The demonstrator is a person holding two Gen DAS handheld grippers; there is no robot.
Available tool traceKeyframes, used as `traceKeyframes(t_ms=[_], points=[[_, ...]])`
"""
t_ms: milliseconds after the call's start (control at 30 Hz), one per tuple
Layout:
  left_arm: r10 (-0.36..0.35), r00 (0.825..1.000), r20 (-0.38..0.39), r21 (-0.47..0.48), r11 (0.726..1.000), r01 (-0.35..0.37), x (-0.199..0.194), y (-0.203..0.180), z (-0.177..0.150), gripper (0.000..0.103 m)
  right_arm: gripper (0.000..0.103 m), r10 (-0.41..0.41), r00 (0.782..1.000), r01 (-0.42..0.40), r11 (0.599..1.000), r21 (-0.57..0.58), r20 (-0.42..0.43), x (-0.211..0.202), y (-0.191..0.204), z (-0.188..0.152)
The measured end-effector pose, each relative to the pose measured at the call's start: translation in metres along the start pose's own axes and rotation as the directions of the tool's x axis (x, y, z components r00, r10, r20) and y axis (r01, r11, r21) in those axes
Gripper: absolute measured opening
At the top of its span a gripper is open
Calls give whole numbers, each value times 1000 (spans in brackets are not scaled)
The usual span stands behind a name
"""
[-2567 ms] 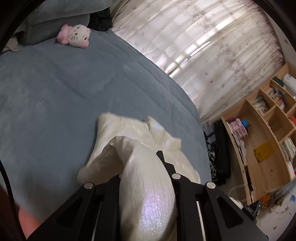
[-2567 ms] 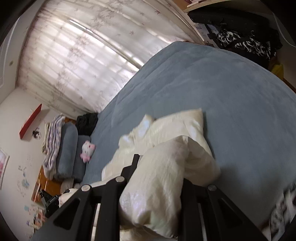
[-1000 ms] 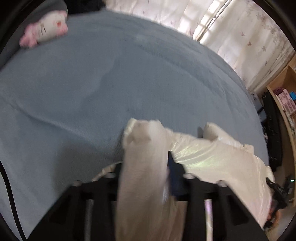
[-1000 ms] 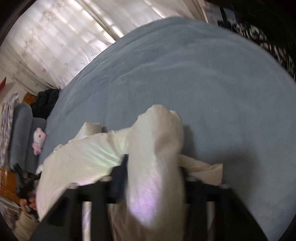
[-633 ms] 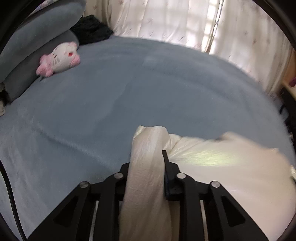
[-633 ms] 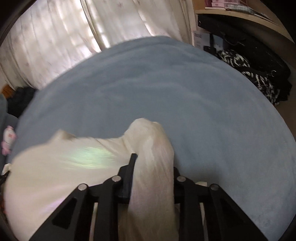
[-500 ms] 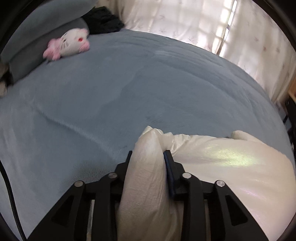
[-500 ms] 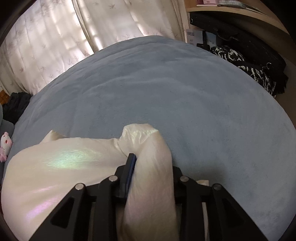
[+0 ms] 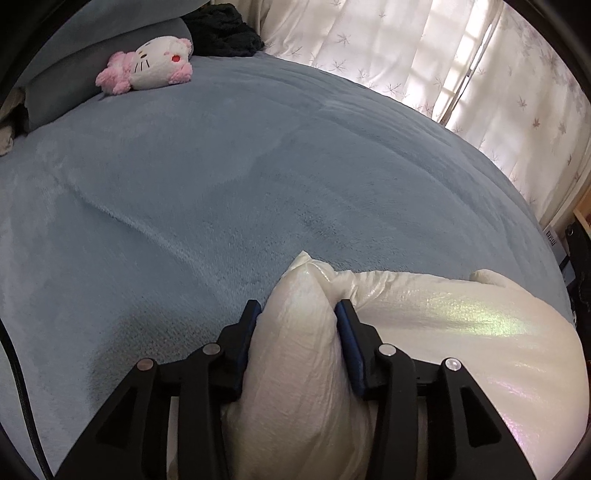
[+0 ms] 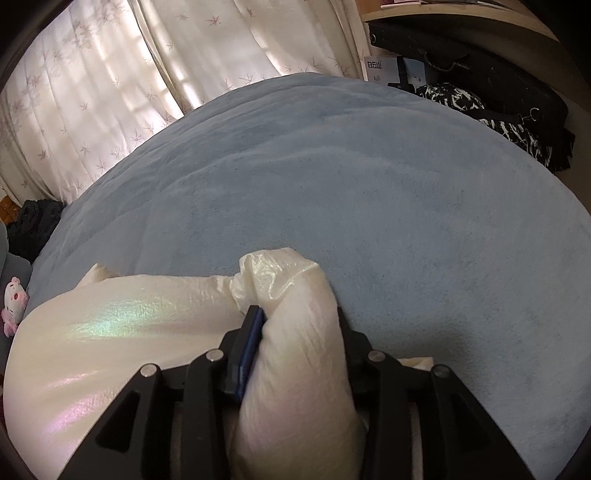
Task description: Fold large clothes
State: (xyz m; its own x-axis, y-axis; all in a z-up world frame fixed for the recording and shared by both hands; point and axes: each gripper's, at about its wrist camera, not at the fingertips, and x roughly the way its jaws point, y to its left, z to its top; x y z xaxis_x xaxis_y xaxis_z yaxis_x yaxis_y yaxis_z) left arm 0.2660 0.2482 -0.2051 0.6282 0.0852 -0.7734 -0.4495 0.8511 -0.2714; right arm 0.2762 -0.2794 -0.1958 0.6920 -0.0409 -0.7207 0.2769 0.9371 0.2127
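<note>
While each pair of black tongs bites down on its own bunch of fabric, the cream puffy jacket (image 9: pixel 461 332) stretches between them just above the blue blanket (image 9: pixel 221 184) on the bed. Nearest in the left wrist view, the left gripper (image 9: pixel 299 314) is clamped on a thick fold of the pearly, iridescent cloth, which bulges up past the blue-lined fingers (image 9: pixel 345 325). In the right wrist view the right gripper (image 10: pixel 297 314) pinches the jacket (image 10: pixel 122 321) likewise, a crinkled tip poking out beyond it. Between the two grips the garment swells in a rounded, shimmering mass. Beyond it the blanket (image 10: pixel 369 184) spreads wide and smooth. Farther off, a pink and white plush cat (image 9: pixel 147 68) lies near grey pillows (image 9: pixel 74 70) and a dark heap of clothing (image 9: pixel 221 31). Sheer curtains (image 9: pixel 443 55) with a leaf print glow at the back, and dark bags (image 10: pixel 498 92) sit off the bed's far right side.
</note>
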Motion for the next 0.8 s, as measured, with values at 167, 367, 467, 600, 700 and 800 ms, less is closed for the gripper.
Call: traceKeyframes(t_ms=[167,367,467,600,700,800], points=[[-2,999,-47,-8,1000,2,6,11,11,53,60,-60,998,59,998,-1,-28,-1,1,2],[58,995,-85,-19,998,-60,-9,13,30,67,63,-126,988,123,992,-37,-87,-17,7,22],[86,996,-9,17,996,-86,-36,-1,35,67,63,-111,993,110,993,-41,-30,-44,17,28],[1,995,98,93,996,-10,-80,-40,39,67,63,-42,997,48,994,-96,63,-85,57,31],[-83,988,128,159,985,62,-102,-74,30,67,63,31,996,-16,987,-158,89,-104,101,20],[-128,986,110,230,968,100,-107,-114,11,67,63,95,994,-82,979,-188,59,-101,142,5]])
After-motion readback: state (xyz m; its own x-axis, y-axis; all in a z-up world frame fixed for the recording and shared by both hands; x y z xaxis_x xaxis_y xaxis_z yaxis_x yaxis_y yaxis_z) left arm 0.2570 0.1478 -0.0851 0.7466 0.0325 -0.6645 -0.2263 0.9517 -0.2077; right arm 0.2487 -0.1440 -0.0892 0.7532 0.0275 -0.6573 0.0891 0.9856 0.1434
